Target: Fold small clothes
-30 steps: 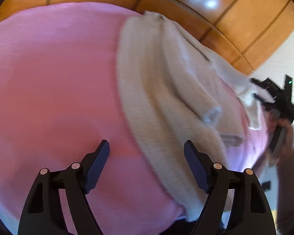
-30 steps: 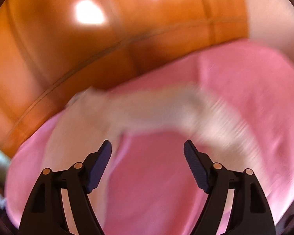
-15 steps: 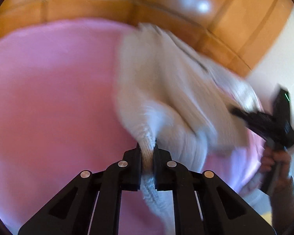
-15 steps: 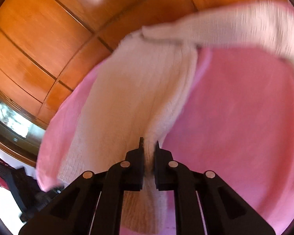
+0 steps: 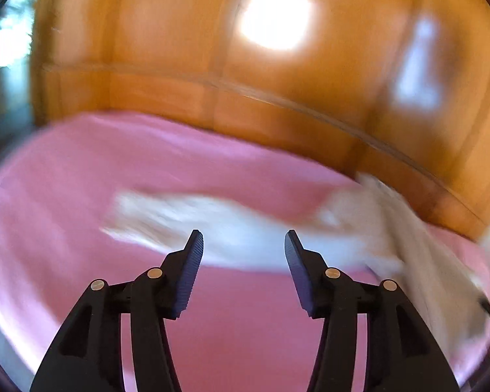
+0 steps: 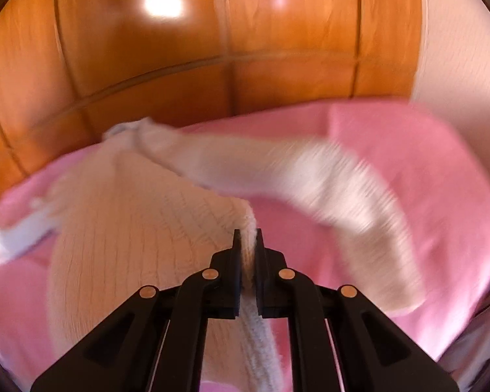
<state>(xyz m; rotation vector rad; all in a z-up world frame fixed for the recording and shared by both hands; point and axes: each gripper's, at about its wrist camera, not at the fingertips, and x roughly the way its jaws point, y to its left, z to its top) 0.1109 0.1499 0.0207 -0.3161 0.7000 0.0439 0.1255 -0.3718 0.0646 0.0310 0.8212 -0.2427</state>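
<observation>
Tongs first: left tongs (image 5: 243, 254) part open, nothing between, jaws just been opening, w/ no cloth in the gap. Right tongs (image 6: 248, 245) pinched tight on a fold of the white knit top (image 6: 140, 225), cloth bunched btw the pads & trailing down under them.

Top spread on the pink bed cover (image 5: 147, 163), up by the far edge next to the wooden headboard (image 5: 212, 49). One long sleeve flung out across the cover toward the right side in right view, blurry. Same sleeve seen blurry just past the left tongs in left view. Rest of the top toward the far left corner, lumpy, not flat.

Step prob: early fold, laying out & pulling one side over. Far from done, no neat stack yet.

Next prob needs: left tongs down onto the loose sleeve, grab near its end, bring it over the body. Right keeps its pinch so nothing slides. Slow, since knit is floppy & stretches.
</observation>
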